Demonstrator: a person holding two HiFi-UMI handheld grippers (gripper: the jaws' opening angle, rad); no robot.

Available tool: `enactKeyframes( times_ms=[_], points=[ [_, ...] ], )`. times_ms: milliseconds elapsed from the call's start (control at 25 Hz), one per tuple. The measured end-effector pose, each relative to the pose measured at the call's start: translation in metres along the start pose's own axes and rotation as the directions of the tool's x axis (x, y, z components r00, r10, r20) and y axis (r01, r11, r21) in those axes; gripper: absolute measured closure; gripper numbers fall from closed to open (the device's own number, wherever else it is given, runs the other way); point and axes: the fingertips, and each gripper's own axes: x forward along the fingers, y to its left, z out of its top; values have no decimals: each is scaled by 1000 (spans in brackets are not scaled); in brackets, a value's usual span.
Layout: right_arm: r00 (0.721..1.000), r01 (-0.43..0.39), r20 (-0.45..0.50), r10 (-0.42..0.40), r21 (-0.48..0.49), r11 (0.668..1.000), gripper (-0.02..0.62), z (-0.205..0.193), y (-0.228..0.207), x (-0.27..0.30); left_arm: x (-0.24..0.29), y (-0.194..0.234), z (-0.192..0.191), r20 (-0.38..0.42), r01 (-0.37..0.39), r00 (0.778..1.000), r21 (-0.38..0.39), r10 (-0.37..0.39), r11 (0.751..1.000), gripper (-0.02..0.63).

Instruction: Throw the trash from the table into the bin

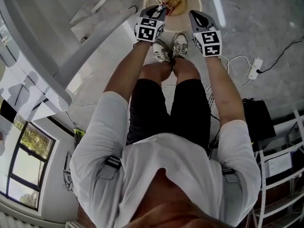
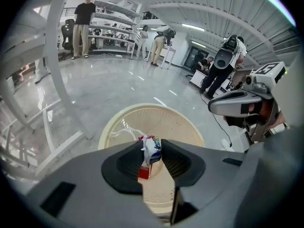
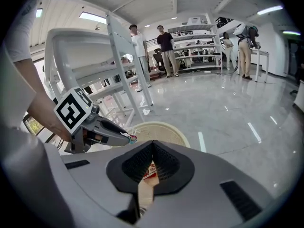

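Left hand-held gripper (image 2: 153,142) clenched on crumpled red-white-blue wrapper (image 2: 151,152), which is pinched between jaw tips and sticks up past them. Wrapper hangs over open mouth of cream slatted bin (image 2: 142,122) on floor, just inside its near rim. Right hand-held gripper (image 3: 152,142) jaws together, beside left one, also over bin. Red-white scrap (image 3: 149,172) shows behind its tips; cannot tell if gripped.

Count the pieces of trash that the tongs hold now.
1. A crumpled wrapper is pinched in the left tongs, by the bin. The right tongs are shut, with no trash seen between them. More could be hidden behind it.
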Motion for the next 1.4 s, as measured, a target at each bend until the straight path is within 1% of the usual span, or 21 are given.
enactKeyframes(
  times_ms=[80, 240, 280, 400, 480, 640, 800, 1040, 1120, 1240, 1400],
  points=[
    [1000, 2, -3, -2, 6, 1000, 589, -10, -2, 5, 12, 6, -10, -22, -8, 1000, 10, 8, 1000, 490],
    [1000, 3, -7, -3, 12, 1000, 589, -21, -6, 11, 23, 15, -17, -35, -22, 999, 14, 23, 1000, 407],
    [1000, 4, -8, -4, 14, 1000, 589, -22, -8, 11, 23, 16, -17, -34, -24, 999, 13, 25, 1000, 403],
    [1000, 8, -7, -8, 18, 1000, 589, -16, -10, 5, 13, 12, -6, -8, -23, 1000, 10, 23, 1000, 403],
    [1000, 9, -4, -9, 18, 1000, 589, -4, -8, -5, -5, 6, 12, 39, -23, 999, 0, 23, 1000, 403],
    [1000, 15, 24, -15, 4, 1000, 589, 41, -1, -37, -56, -9, 67, 152, -23, 988, -26, 26, 999, 403],
    [997, 29, 67, -28, -22, 999, 589, 96, 3, -74, -107, -22, 124, 234, -33, 972, -29, 39, 999, 405],
    [990, 67, 126, -61, -43, 997, 589, 175, 8, -146, -192, -44, 201, 331, -65, 941, -40, 75, 997, 498],
    [985, 85, 158, -76, -48, 995, 589, 205, 6, -170, -221, -48, 230, 371, -79, 924, -42, 89, 996, 521],
    [971, 114, 218, -100, -54, 992, 589, 254, 2, -210, -269, -56, 277, 437, -105, 893, -34, 109, 994, 563],
    [950, 138, 292, -113, -67, 988, 589, 313, 8, -266, -341, -72, 322, 509, -136, 851, -22, 128, 990, 593]
  ],
)
